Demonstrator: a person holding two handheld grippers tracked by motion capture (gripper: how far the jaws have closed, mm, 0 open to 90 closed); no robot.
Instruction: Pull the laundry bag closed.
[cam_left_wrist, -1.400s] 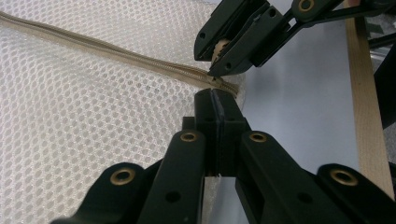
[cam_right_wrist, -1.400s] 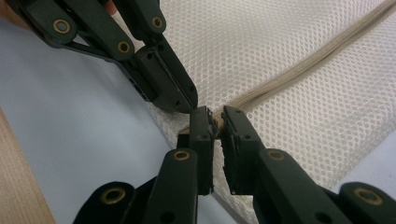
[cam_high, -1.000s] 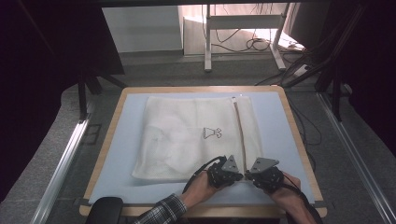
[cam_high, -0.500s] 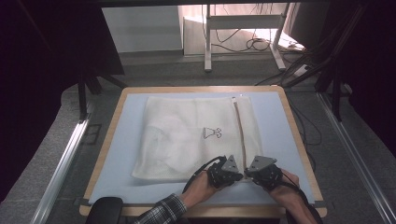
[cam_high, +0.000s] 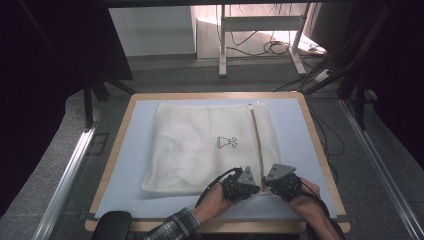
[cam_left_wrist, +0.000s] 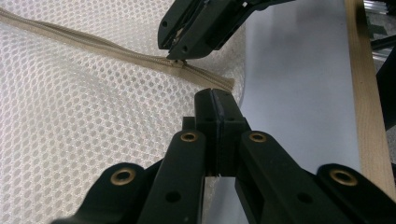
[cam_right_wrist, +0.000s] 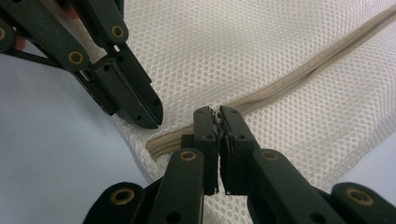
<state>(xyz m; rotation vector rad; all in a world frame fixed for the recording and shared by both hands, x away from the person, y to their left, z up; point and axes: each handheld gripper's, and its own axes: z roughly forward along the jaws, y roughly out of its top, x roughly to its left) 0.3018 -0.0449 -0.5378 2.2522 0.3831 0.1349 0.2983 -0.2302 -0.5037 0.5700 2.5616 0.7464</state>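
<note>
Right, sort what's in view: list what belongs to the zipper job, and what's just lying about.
In the job:
- mesh bag
- zipper along its right side
- left hand-held gripper, jaws shut at the bag's near edge
- right hand-held gripper, jaws pinched at the zipper's near end

Not in the job:
- table, which merely carries the bag
- cables on the floor beyond
- white stand
</note>
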